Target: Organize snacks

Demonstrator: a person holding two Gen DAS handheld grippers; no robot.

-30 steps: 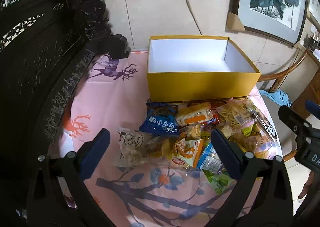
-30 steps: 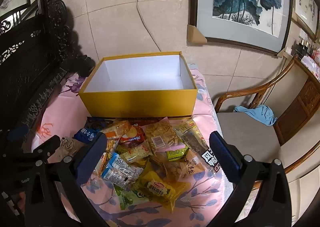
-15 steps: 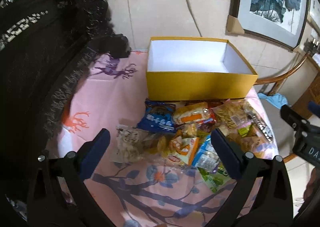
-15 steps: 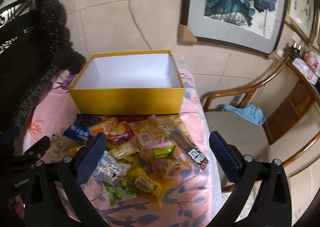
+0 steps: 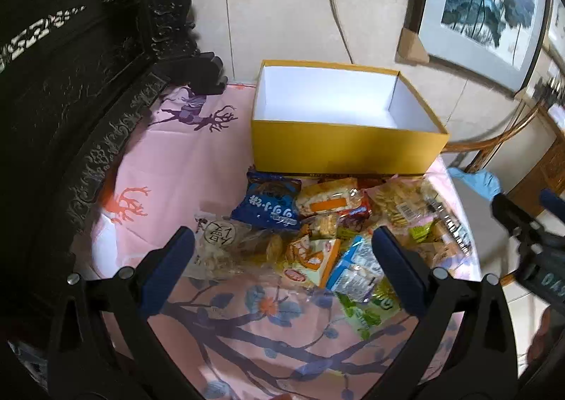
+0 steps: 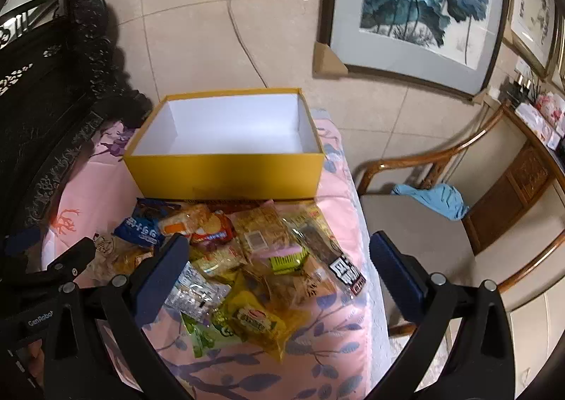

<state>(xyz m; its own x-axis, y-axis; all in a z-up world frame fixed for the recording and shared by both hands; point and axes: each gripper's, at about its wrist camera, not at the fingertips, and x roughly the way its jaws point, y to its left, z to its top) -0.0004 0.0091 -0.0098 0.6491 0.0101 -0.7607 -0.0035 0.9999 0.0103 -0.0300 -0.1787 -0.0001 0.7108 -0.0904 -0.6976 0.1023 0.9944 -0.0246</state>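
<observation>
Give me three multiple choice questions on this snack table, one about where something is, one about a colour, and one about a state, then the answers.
1. Where does the snack pile lie?
A. inside the box
B. on the cloth in front of the box
C. on the chair

2. What colour is the outside of the box?
A. yellow
B. red
C. green

3. What state is the left gripper in?
A. shut on a packet
B. open, holding nothing
C. shut on the box rim

Answers:
1. B, the packets lie on the pink cloth against the box's near wall.
2. A, its walls are yellow outside and white inside.
3. B, its fingers stand wide apart above the pile.
</observation>
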